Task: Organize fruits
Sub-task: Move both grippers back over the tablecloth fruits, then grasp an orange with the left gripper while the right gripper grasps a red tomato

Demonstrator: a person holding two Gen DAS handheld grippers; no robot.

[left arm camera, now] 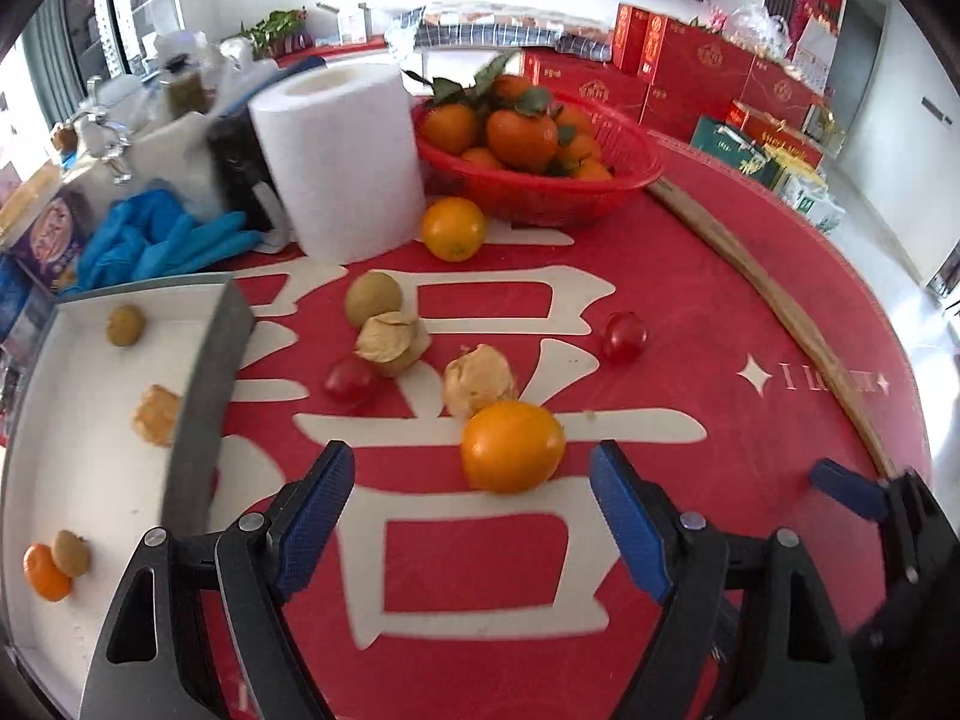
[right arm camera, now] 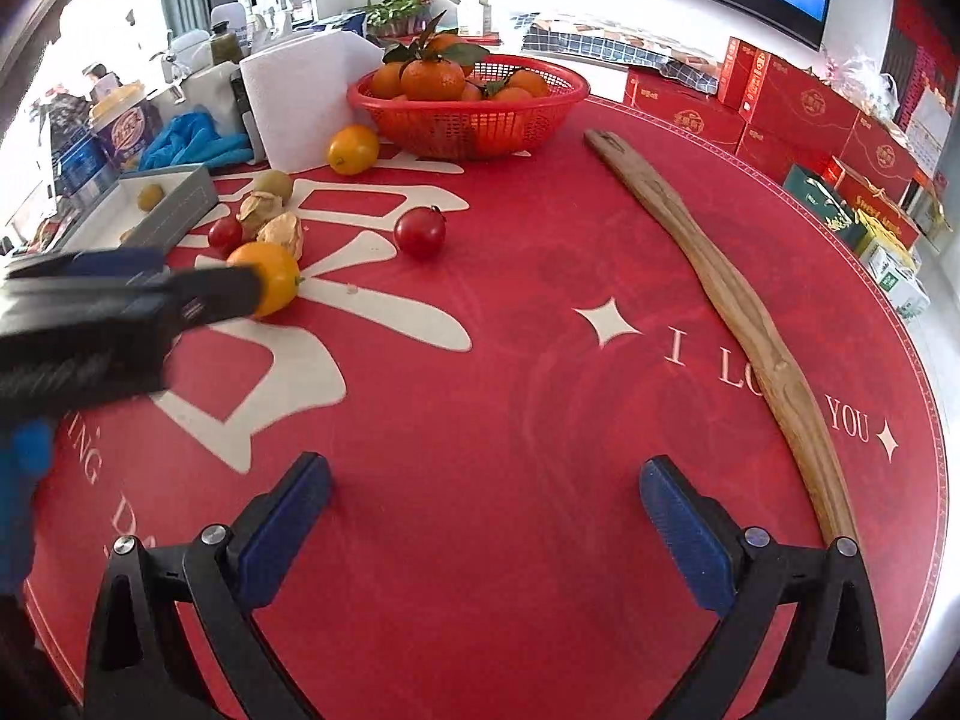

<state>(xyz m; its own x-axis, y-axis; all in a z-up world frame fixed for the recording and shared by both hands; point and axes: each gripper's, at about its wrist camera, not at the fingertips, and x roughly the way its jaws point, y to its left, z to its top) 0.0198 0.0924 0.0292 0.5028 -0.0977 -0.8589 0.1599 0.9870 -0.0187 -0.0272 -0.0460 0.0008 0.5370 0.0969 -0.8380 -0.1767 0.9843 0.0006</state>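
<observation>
Fruit lies scattered on the red tablecloth (left arm camera: 690, 276) in the left wrist view. The left gripper (left arm camera: 471, 501) hangs with jaws spread wide and nothing clasped; a yellow-orange fruit (left arm camera: 512, 447) sits just beyond its fingertips, between their lines. Behind it lie two husked physalis (left arm camera: 393, 341), a green fruit (left arm camera: 372, 299), two cherry tomatoes (left arm camera: 624, 335) and another orange (left arm camera: 453, 228). At left, a white tray (left arm camera: 78, 480) holds several small fruits, one probably a mandarin (left arm camera: 45, 571). A red basket (left arm camera: 540, 192) of tangerines stands at the back, beside a paper roll (left arm camera: 342, 162).

From the right wrist view, the right gripper (right arm camera: 485, 507) is released too, empty over bare cloth. A long wooden stick (right arm camera: 738, 300) lies to its right.
</observation>
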